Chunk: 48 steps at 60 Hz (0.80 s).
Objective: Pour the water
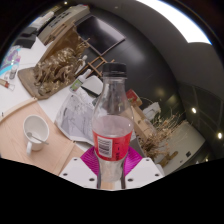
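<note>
The tool [112, 172] is clamped on a clear plastic bottle [112, 120], its pink pads pressing the base from both sides; the bottle stands upright with a red label and a dark cap. Just left of it a white cup [36, 131] rests on a pale wooden board [30, 150] near the worktop's [150, 60] near left edge, with open board around the cup. Crumpled plastic wrap [77, 112] lies between cup and bottle. Beyond, wooden model pieces [60, 65] crowd the far left of the worktop; more [158, 125] sit right of the bottle.
</note>
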{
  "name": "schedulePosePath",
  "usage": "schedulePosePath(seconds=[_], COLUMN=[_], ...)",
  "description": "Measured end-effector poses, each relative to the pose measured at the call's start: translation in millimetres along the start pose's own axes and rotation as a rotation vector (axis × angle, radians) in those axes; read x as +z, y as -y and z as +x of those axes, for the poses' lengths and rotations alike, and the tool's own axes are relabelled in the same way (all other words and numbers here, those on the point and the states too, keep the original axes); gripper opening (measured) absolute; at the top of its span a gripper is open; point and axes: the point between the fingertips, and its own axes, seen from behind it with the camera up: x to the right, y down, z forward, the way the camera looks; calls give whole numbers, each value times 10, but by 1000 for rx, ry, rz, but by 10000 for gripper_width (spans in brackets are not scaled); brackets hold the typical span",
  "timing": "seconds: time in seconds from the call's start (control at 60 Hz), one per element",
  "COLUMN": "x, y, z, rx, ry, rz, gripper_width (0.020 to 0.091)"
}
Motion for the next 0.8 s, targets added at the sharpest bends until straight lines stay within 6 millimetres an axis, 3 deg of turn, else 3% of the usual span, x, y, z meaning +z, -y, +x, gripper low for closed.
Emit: schedulePosePath(seconds=[0.15,0.3,0.617,0.733,0.8], x=[9,107,434,468,453], y=[-212,-408,-827,-918,-907], z=[-169,-389,-818,-873,-856], rx=[358,577,744,781,796], ry=[117,203,268,262,254], rz=[-38,-33,-35,-20,-8], gripper_width=[265,266,270,311,376])
